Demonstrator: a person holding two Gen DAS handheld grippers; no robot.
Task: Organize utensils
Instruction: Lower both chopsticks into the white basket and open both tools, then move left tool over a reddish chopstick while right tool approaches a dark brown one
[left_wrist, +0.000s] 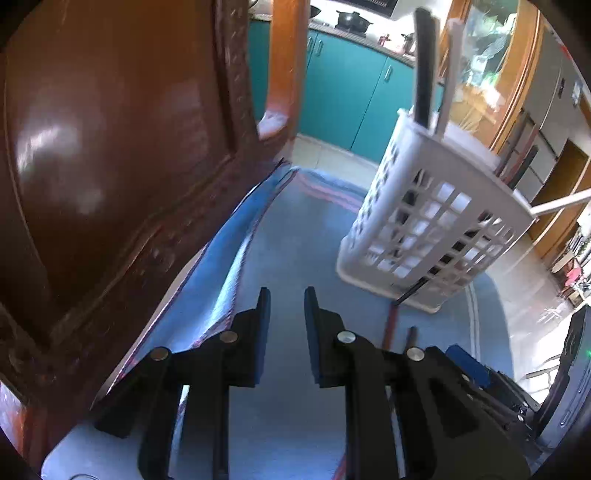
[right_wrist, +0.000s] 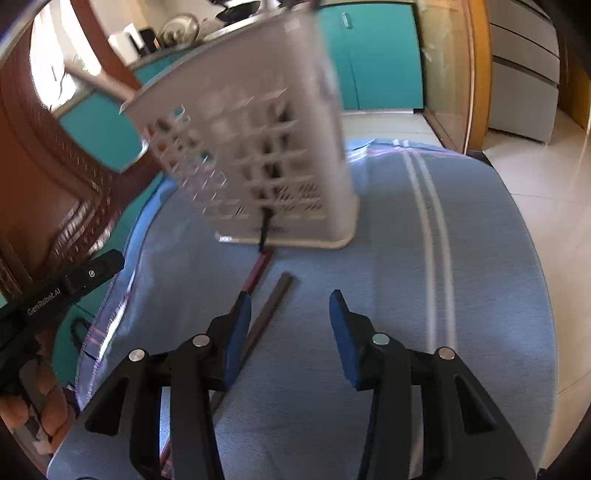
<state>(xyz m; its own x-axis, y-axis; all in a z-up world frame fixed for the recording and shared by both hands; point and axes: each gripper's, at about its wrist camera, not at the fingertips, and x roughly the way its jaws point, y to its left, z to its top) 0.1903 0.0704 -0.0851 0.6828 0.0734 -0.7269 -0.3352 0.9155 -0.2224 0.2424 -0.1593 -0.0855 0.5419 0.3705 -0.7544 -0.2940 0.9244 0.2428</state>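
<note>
A white lattice utensil basket (left_wrist: 432, 225) stands on the blue cloth (left_wrist: 295, 236); it also shows in the right wrist view (right_wrist: 266, 155). Several long utensils stick out of its top (left_wrist: 424, 66). A red stick (right_wrist: 258, 269) and a dark grey stick (right_wrist: 271, 306) lie on the cloth in front of the basket; both show in the left wrist view, red (left_wrist: 389, 325) and grey (left_wrist: 410, 336). My left gripper (left_wrist: 287, 295) is open and empty, left of the sticks. My right gripper (right_wrist: 291, 299) is open and empty, just right of the grey stick.
A brown wooden chair back (left_wrist: 110, 155) rises close on the left of the cloth. The cloth's right edge (right_wrist: 532, 258) drops off to a tiled floor. Teal cabinets (left_wrist: 340, 92) stand behind. The left gripper's body (right_wrist: 66, 288) shows at left.
</note>
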